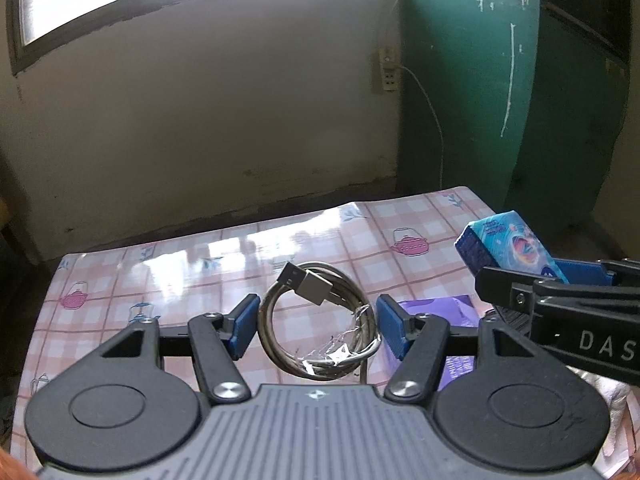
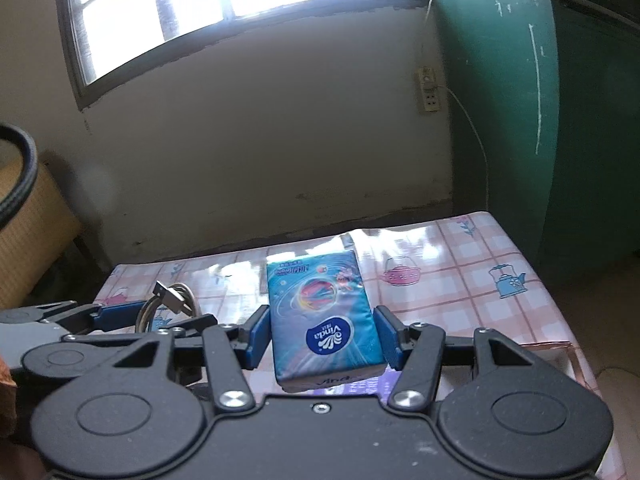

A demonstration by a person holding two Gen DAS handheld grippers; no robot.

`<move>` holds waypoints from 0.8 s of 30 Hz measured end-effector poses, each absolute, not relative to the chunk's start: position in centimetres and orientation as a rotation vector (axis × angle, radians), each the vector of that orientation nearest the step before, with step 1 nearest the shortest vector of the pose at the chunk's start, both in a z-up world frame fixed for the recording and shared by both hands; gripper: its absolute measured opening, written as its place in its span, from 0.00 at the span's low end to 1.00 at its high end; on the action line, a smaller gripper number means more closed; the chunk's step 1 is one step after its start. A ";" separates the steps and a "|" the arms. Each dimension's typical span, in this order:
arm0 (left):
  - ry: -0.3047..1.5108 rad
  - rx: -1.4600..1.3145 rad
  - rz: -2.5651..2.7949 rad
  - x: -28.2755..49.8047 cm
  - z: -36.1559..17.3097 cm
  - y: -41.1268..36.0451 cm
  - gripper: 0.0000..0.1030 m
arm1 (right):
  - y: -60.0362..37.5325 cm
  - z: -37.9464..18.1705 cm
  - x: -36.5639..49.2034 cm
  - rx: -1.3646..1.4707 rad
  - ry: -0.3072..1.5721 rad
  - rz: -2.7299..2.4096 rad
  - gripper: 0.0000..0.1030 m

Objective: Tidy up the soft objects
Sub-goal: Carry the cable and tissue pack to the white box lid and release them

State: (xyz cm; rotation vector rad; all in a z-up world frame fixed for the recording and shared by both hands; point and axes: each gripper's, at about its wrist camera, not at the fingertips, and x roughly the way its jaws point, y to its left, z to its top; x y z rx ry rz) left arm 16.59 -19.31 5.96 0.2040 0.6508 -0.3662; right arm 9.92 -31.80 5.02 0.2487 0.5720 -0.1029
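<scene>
Above the checked surface (image 1: pixel 168 280), the left gripper (image 1: pixel 316 326) clamps a coiled USB cable (image 1: pixel 320 320), springy and taped at one side; best pinched across the bundle. The right gripper (image 2: pixel 322 338) squeezes a light, squashy tissue pack (image 2: pixel 324 320) by its long sides.

1. Purple packet (image 1: pixel 436 312): mostly covered by the left tool (image 1: pixel 316 326) and the right tool's arm; print too blurred to read.
2. Coiled USB cable (image 2: pixel 168 300): lower loop hidden behind the left tool in the right wrist view.
3. Tissue pack (image 1: pixel 508 246): near end hidden behind the right tool's fingers (image 1: pixel 504 286).
4. White cloth (image 1: pixel 612 396): cut off by the frame edge.
5. Wicker basket (image 2: pixel 28 236): cut off at the left edge.
</scene>
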 end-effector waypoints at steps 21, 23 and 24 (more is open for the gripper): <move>0.655 0.236 -0.489 15.0 4.9 -25.7 0.63 | -36.0 4.6 7.9 0.282 0.567 -0.218 0.65; 0.656 0.242 -0.503 14.7 4.8 -26.3 0.63 | -36.6 4.4 7.5 0.286 0.567 -0.228 0.65; 0.657 0.244 -0.509 14.5 4.7 -26.6 0.63 | -36.9 4.3 7.3 0.289 0.568 -0.234 0.65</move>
